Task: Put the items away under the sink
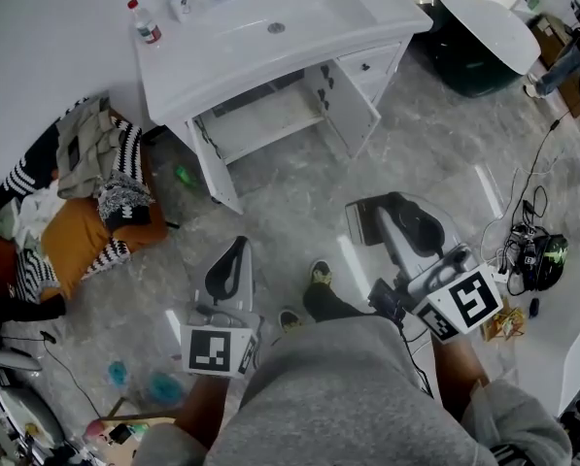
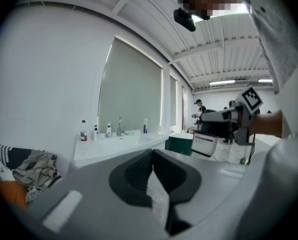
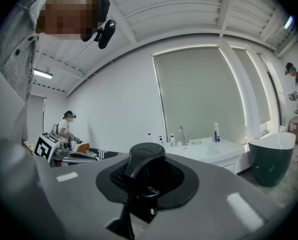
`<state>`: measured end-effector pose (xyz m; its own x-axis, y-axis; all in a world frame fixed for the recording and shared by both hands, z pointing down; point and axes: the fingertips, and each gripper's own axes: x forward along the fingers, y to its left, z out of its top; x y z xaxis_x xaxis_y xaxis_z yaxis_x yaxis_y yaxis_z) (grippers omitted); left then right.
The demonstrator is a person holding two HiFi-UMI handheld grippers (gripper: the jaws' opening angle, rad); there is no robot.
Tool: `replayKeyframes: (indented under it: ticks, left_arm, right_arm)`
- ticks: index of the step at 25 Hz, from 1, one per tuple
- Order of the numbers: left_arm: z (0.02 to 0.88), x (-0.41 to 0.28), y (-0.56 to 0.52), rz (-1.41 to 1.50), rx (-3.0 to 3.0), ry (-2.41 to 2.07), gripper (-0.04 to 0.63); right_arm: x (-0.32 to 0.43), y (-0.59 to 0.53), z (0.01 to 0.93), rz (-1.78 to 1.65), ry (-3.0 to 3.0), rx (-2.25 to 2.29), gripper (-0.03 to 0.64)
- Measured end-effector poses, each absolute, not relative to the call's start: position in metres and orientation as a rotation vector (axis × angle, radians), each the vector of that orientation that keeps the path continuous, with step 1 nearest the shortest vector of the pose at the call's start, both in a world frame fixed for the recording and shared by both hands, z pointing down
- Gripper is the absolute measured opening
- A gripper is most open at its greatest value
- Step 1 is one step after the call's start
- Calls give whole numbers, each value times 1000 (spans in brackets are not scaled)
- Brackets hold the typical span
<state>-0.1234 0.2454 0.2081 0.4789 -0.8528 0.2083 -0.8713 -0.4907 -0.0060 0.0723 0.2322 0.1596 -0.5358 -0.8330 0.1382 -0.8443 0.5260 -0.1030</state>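
Note:
The white sink vanity (image 1: pixel 270 42) stands at the top of the head view, its lower cabinet (image 1: pixel 270 115) open with a door (image 1: pixel 353 105) swung out. On its counter stand a red-capped bottle (image 1: pixel 146 22) and two small bottles (image 1: pixel 177 0). A small green item (image 1: pixel 185 175) lies on the floor beside the cabinet. My left gripper (image 1: pixel 233 252) (image 2: pixel 151 176) is held low near my body, shut with nothing between its pads. My right gripper (image 1: pixel 406 216) (image 3: pixel 146 169) is likewise shut and empty. Both are well short of the vanity.
A heap of striped clothes and an orange cushion (image 1: pixel 85 183) lies left of the vanity. A dark green tub (image 1: pixel 464 61) stands at the right of it. Cables and a black device (image 1: pixel 537 255) lie by a white table (image 1: pixel 571 338). Blue objects (image 1: pixel 163 386) sit on the floor, lower left.

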Motion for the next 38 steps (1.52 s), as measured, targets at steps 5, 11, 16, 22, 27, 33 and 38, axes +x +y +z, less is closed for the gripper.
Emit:
replayKeyframes:
  ticks: [5,11,16,22,27,33,38]
  left_arm:
    - [204,-113,225,291,2621,-1547,12]
    - [206,-97,208,308,2611,-1560,12]
    - [207,-84,200,318,2614,-1556,12]
    - [210,-71,194,325,2606,-1554,12]
    - [208,-67,189,335,2606,-1557,12]
    - [208,-63,184,347,2613,-1540,12]
    - [211,-61,177,353,2625,-1511,12]
  right_arm:
    - [81,212,159,235,-2701,1445,81]
    - [97,193,165,257,-2709,1424,81]
    - [103,184,168,262,-2723,1397,81]
    - [111,175,169,267,-2738,1393,81]
    - [114,169,169,272,-2747,1395,81]
    - [115,166,171,292,-2747,1409,81]
    - [115,160,173,307,-2736,1433,81]
